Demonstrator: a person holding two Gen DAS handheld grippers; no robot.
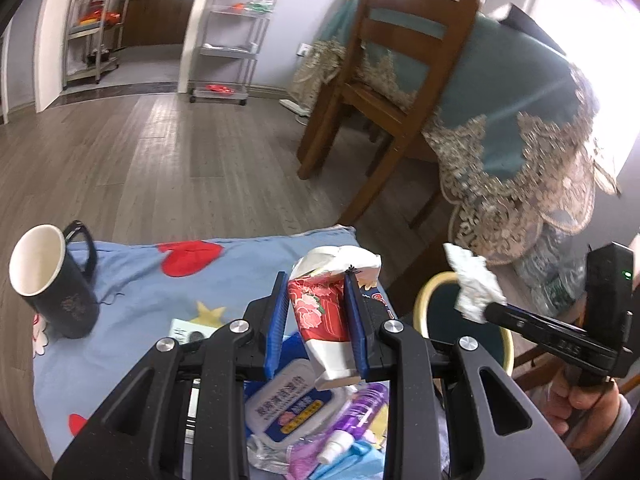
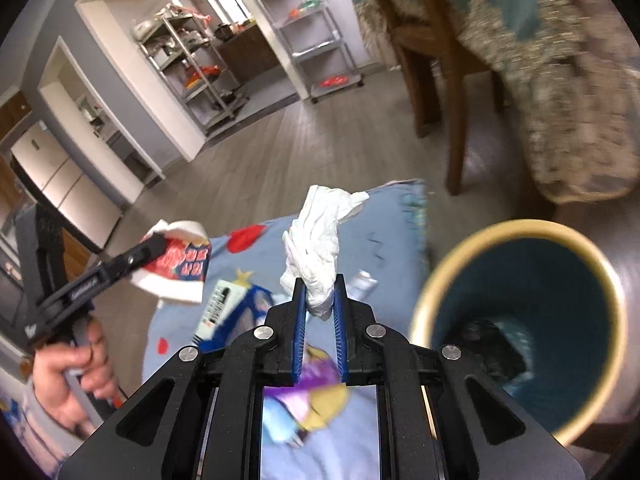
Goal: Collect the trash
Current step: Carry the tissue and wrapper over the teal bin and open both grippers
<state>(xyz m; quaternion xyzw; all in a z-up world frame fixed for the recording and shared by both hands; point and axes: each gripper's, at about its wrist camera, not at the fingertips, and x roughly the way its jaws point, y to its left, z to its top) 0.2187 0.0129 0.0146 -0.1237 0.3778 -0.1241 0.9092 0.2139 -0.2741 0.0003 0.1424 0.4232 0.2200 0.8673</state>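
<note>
My left gripper (image 1: 316,316) is clamped on a crumpled red-and-white paper cup (image 1: 324,312), its blue pads pressed into the flowered sides, the torn white rim sticking out past the fingertips toward 12 o'clock. In the right wrist view that same cup (image 2: 180,264) sits at about 9 o'clock, pinched at the tip of the left tool, with my left hand (image 2: 76,376) wrapped round the handle lower down at 8 o'clock.

My right gripper (image 2: 320,296) is narrowed onto a wad of white tissue (image 2: 316,240), which bunches up above the pads toward 12 o'clock. From the left wrist view the tissue (image 1: 472,284) shows at 3 o'clock.

The bin (image 2: 520,328), dark teal inside with a pale yellow rim, stands at 3 to 4 o'clock in the right view, just off the edge of the blue cloth (image 2: 384,232), something dark lying at its bottom.

On the cloth below my left gripper lie a wet-wipes pack (image 1: 288,408) and a purple bottle (image 1: 356,424) at 6 o'clock; a black mug (image 1: 56,280) stands at 9 o'clock
</note>
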